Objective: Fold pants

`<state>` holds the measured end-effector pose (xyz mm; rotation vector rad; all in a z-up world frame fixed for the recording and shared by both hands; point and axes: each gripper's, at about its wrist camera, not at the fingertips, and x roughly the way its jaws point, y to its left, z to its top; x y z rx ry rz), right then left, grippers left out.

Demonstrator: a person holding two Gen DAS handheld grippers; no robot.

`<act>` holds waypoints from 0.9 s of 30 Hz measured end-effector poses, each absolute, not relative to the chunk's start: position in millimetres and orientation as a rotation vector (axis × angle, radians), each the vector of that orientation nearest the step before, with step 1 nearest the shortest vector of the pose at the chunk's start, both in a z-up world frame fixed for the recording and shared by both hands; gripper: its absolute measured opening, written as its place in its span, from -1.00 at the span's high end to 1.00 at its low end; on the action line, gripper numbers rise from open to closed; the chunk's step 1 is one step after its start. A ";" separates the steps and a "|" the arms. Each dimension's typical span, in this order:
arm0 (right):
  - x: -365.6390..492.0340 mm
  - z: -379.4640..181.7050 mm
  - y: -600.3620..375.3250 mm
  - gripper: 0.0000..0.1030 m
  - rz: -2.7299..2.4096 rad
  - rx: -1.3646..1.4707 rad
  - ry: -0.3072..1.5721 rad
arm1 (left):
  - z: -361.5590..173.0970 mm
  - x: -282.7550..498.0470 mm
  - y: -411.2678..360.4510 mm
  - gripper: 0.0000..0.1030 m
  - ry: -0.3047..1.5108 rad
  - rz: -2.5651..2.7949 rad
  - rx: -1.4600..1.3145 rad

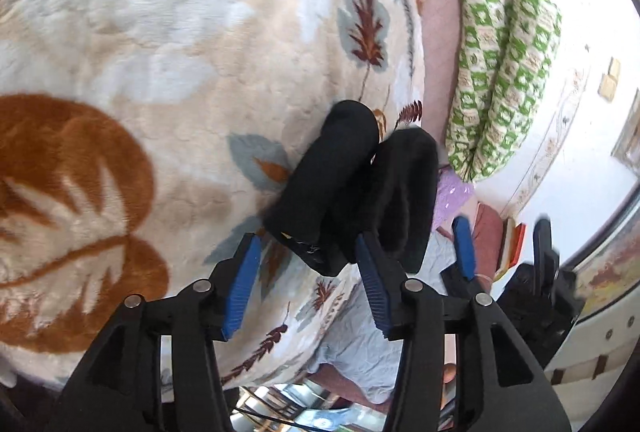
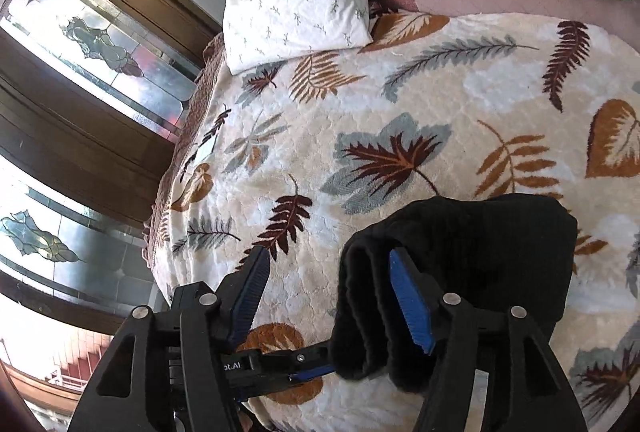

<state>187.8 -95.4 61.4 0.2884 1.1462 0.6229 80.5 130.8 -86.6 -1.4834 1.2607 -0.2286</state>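
Two views, taken in turn.

From the left wrist, the left gripper (image 1: pixel 308 284) has its blue-padded fingers (image 1: pixel 242 284) apart, with nothing between them but the cream plush blanket with brown and grey leaf print (image 1: pixel 160 71) that covers the bed. The folded black pants (image 1: pixel 352 183) lie just ahead of the fingertips, a thick bundle in two rolled lobes, near the bed's edge on the right of this view. The right-hand finger overlaps the bundle's near end in the picture; whether it touches I cannot tell. Beyond that edge hang a pale blue crumpled sheet (image 1: pixel 360 344) and a green-and-white patterned quilt (image 1: pixel 504 71), and the right gripper (image 1: pixel 504 252) stands there, also spread.

From the right wrist, the right gripper (image 2: pixel 336 296) is likewise open, one finger over bare blanket, the other set against the stacked layers at the bundle's end without pinching them. The left gripper (image 2: pixel 308 364) lies low beside the bundle, with a blue pad against the cloth. A white pillow with small sprig print (image 2: pixel 296 11) sits at the far corner of the bed.

The fold looks finished, so the step in hand is likely the release. To do it well, draw both sets of fingers straight back along the blanket without dragging a layer, since the thick stack could spring open. Open room lies across the middle of the bed; the near edge leaves little margin, so avoid nudging the bundle towards it.
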 end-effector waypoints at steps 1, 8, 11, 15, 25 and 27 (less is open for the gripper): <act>187.8 63.2 -100.5 -0.48 0.620 0.314 1.142 | -86.1 79.4 133.7 0.07 1.258 -0.229 -1.488; 153.9 52.9 -161.5 -0.74 0.645 0.639 1.095 | -29.2 117.0 136.3 0.06 1.248 -0.262 -1.113; 126.9 15.9 -185.2 -0.77 0.636 0.842 1.089 | -3.8 146.8 119.4 -0.01 1.287 -0.305 -0.908; 103.2 -53.0 -201.0 -0.77 0.608 1.220 1.079 | 15.9 179.2 90.1 -0.01 1.349 -0.339 -0.709; 106.9 -110.9 -198.6 -0.76 0.482 1.561 0.952 | -11.8 212.5 58.2 -0.01 1.472 -0.265 -0.558; 107.2 -116.3 -212.6 -0.76 0.434 1.603 0.913 | -18.0 213.8 55.7 -0.01 1.483 -0.250 -0.507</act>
